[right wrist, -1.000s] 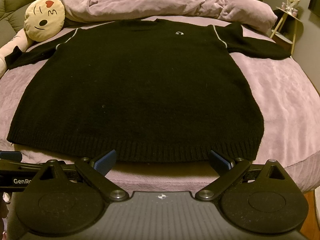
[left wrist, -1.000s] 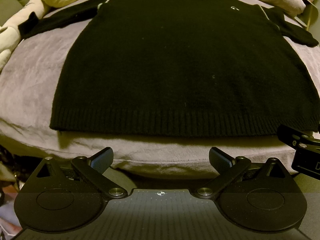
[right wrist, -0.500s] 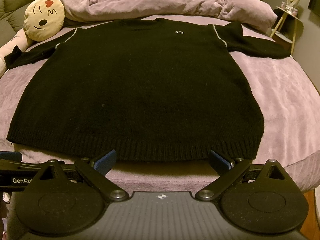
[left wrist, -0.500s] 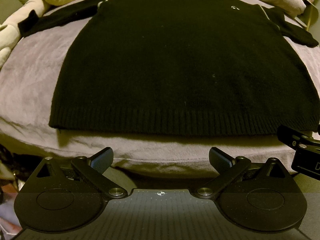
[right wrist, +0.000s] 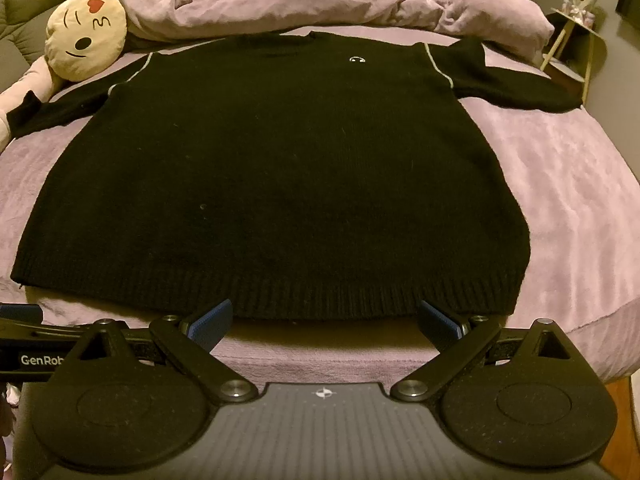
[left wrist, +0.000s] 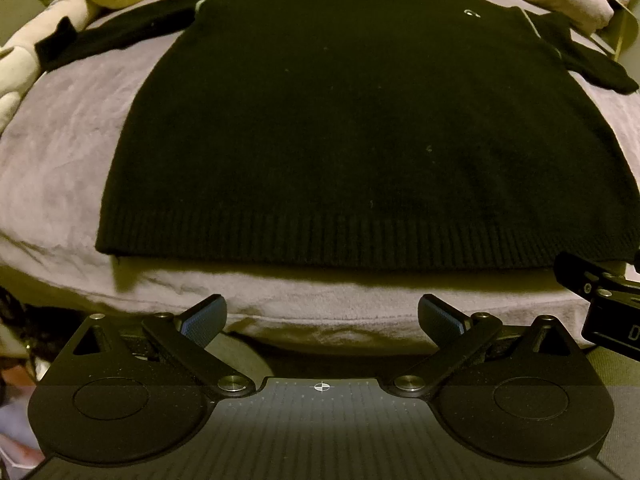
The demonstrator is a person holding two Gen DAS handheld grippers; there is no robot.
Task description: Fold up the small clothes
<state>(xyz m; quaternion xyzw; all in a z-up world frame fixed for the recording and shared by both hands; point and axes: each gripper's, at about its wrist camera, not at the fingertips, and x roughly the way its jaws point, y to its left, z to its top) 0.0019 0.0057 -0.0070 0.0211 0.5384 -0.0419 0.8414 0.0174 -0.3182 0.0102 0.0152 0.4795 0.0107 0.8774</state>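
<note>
Black knit sweater (right wrist: 272,184) flat on purple bedspread (right wrist: 560,208), sleeves spread; left gripper (left wrist: 322,320) and right gripper (right wrist: 325,322) both spread apart, empty, near ribbed hem.

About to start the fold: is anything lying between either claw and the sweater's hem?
Nothing visible. Only bare purple blanket separates the open right claw and open left claw from the hem of the black sweater. The emoji pillow sits far off, beside a sleeve.

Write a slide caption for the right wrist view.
Open right gripper at the hem of a black sweater spread flat on a purple bed, emoji pillow at its far corner.
</note>
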